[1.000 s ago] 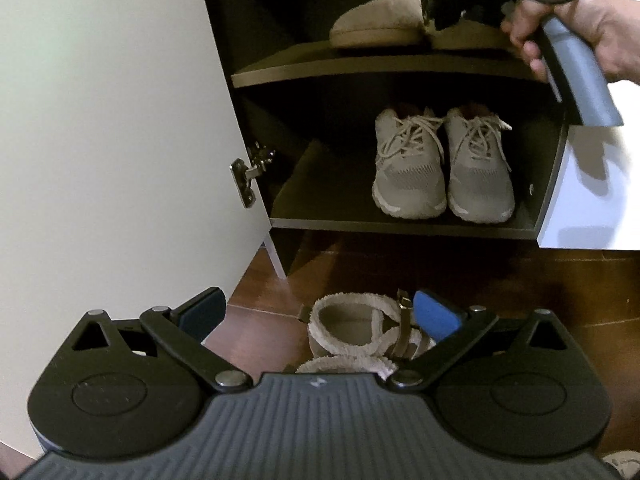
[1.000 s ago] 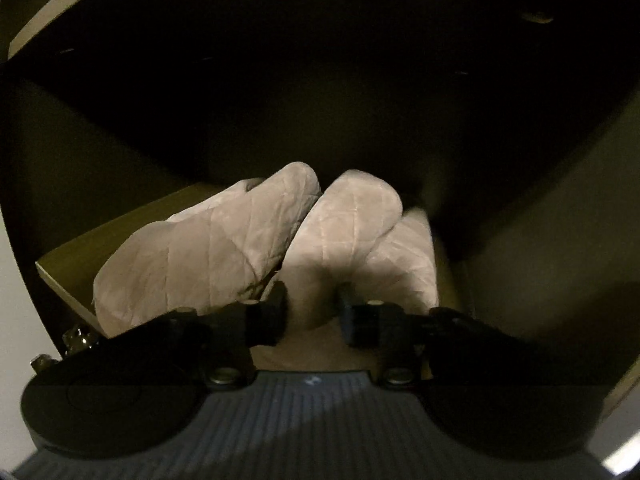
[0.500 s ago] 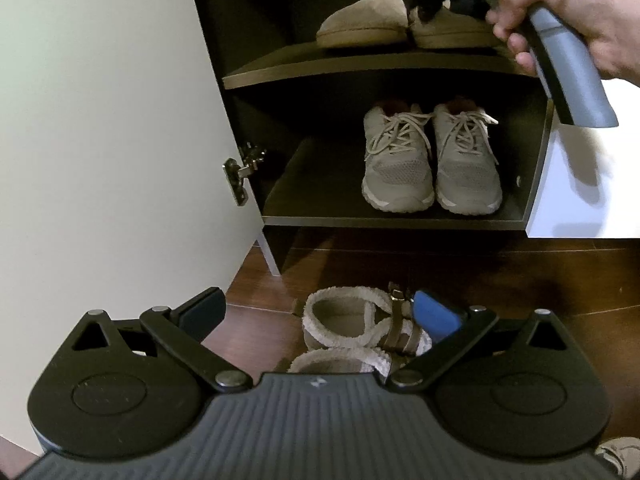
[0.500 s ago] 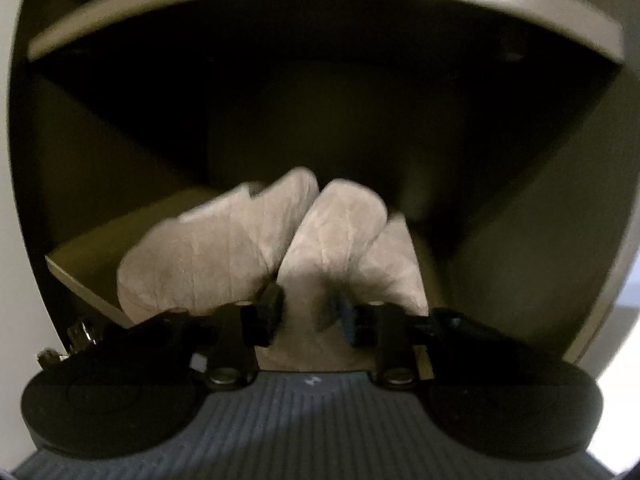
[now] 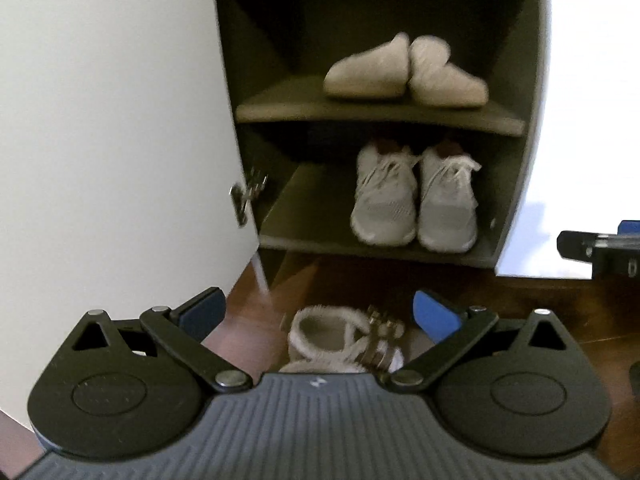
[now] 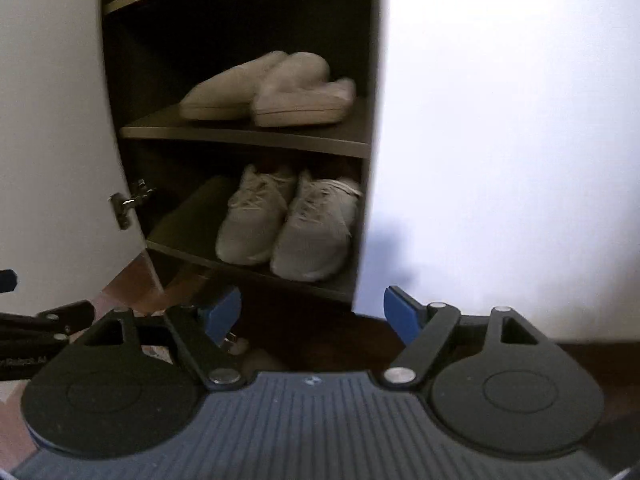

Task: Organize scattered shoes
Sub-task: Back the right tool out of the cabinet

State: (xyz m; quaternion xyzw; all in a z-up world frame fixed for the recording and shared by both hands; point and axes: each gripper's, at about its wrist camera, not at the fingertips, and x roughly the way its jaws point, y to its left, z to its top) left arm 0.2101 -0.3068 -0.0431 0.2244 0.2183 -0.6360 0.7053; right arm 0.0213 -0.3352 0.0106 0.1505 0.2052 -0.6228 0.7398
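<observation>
A pair of beige slippers (image 5: pixel 404 74) (image 6: pixel 268 94) lies on the middle shelf of the dark shoe cabinet (image 5: pixel 380 114). Below them a pair of grey lace-up sneakers (image 5: pixel 416 196) (image 6: pixel 288 220) stands on the bottom shelf. On the wooden floor before the cabinet lies a fleece-lined sandal with buckles (image 5: pixel 340 336). My left gripper (image 5: pixel 320 312) hangs open above that sandal, nothing between its fingers. My right gripper (image 6: pixel 312 312) is back out of the cabinet, its jaws opening and empty; its edge shows at the right of the left wrist view (image 5: pixel 600 248).
The cabinet's white door (image 5: pixel 112 128) stands open on the left, with a metal hinge (image 5: pixel 244 196) at its inner edge. A white cabinet front (image 6: pixel 500 140) fills the right side. Dark wooden floor (image 5: pixel 520 296) runs before the cabinet.
My right gripper let go of the right slipper on the middle shelf, drew back out of the cabinet and opened wide. The left gripper rose slightly; more of the cabinet shows.
</observation>
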